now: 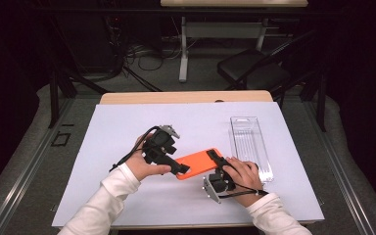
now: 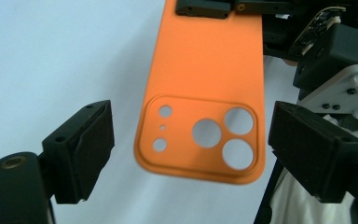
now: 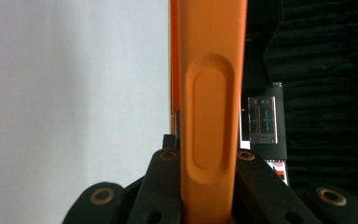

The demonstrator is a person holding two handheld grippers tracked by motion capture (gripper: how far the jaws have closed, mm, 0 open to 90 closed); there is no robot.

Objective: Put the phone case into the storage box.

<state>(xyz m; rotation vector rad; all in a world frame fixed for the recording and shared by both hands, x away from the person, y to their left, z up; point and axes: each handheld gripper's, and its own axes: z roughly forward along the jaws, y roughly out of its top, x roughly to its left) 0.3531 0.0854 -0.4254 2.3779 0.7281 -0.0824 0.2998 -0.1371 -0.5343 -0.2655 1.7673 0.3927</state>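
Orange phone case (image 1: 199,163) hung above the counter (image 1: 127,127), pinched edgewise by the right tool (image 1: 217,172); the left tool (image 1: 175,164) straddled its camera end, spread, not yet gripping.

Orange phone case (image 1: 199,163), black tools, white table cover (image 1: 127,122).

Looks like a lab or recording studio set up for data capture. Dark, black-draped surroundings beyond a lit table (image 1: 127,196) covered by a white sheet; bundles of cables (image 1: 142,56) on grey carpet; a second height-adjustable desk (image 1: 225,29) and a folding chair (image 1: 249,68) behind; a glowing monitor (image 3: 263,120) off in the dark.
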